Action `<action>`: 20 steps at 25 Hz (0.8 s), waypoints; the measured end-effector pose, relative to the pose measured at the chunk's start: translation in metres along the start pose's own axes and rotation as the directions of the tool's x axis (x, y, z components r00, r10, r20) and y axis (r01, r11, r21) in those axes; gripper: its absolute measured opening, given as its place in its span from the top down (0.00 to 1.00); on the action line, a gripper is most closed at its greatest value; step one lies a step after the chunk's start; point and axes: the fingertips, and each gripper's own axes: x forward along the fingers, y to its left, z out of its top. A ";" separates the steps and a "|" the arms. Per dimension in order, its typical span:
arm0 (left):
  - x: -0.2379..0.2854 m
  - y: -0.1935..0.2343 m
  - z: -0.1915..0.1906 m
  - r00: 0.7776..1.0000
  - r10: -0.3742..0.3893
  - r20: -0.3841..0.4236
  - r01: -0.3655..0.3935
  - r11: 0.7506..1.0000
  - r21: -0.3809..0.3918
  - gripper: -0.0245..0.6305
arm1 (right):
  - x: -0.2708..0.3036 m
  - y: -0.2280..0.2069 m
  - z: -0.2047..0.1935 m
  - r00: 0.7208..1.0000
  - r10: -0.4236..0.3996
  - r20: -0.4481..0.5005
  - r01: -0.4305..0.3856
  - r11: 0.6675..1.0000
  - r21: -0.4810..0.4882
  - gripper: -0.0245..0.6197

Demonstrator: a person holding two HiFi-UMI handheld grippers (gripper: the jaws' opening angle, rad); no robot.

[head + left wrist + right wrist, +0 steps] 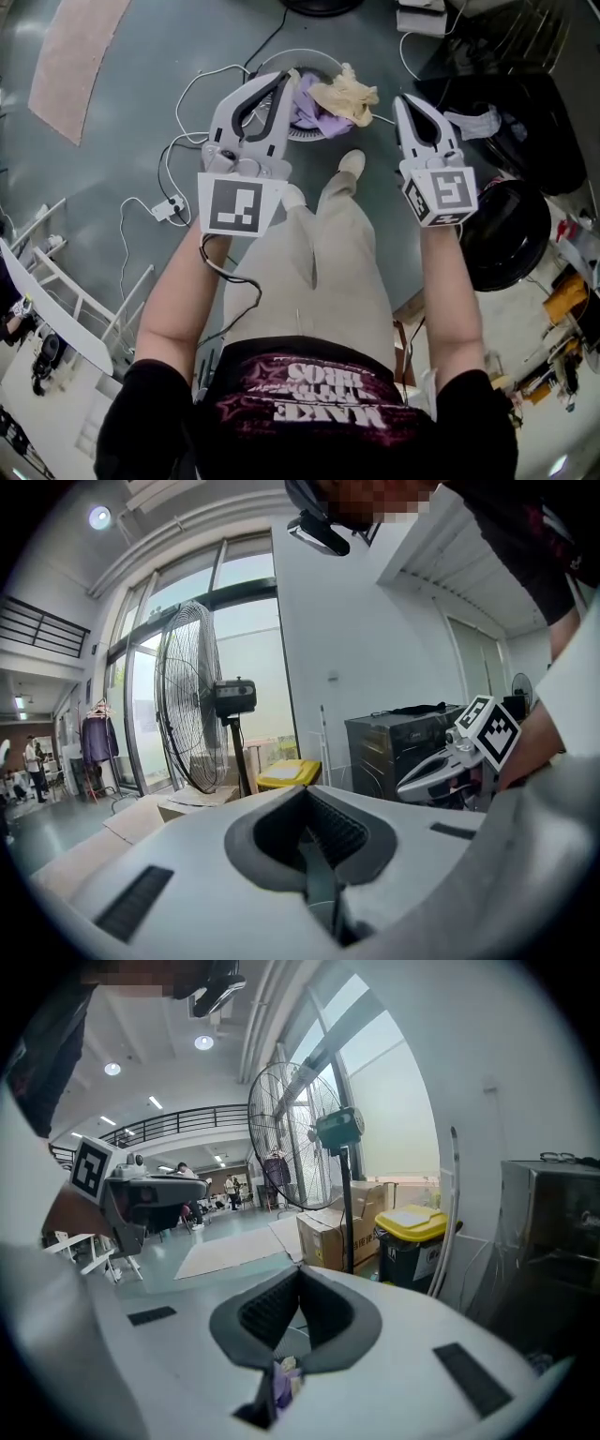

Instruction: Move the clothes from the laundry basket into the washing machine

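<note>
Reach-in stage, I judge. The white plastic left tool (283, 82) and white plastic right tool (406, 101) both have jaws pressed together and grip nothing. They flank the round white mesh laundry basket (302, 134) at upper centre, which holds crumpled lilac and tan clothes (342, 94). Next, a tool must open and descend onto cloth.

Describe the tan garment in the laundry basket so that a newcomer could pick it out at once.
On the grey floor, just past the person's shoe, stands a round white laundry basket. A crumpled tan cloth lies at its right edge; its only visible neighbour is a lilac cloth.
</note>
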 end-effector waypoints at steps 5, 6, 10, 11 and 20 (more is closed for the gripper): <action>0.010 -0.005 -0.036 0.999 0.005 -0.046 -0.005 1.000 -0.011 0.96 | 0.017 -0.005 -0.031 1.000 0.005 -0.013 -0.005 1.000 0.023 0.95; 0.013 -0.007 -0.042 0.999 0.004 -0.049 -0.005 1.000 -0.012 0.96 | 0.020 -0.007 -0.036 1.000 0.007 -0.016 -0.006 1.000 0.020 0.95; 0.022 -0.012 -0.068 0.997 -0.002 -0.071 0.001 1.000 -0.014 0.96 | 0.037 -0.008 -0.060 0.999 0.028 -0.045 -0.028 1.000 -0.009 0.95; 0.024 -0.012 -0.074 0.997 -0.003 -0.078 0.002 1.000 -0.017 0.96 | 0.042 -0.008 -0.068 0.998 0.032 -0.058 -0.033 0.999 -0.016 0.95; 0.037 -0.023 -0.121 0.992 -0.027 -0.126 0.025 1.000 -0.016 0.96 | 0.091 -0.029 -0.163 0.977 0.041 -0.210 -0.057 0.996 -0.070 0.95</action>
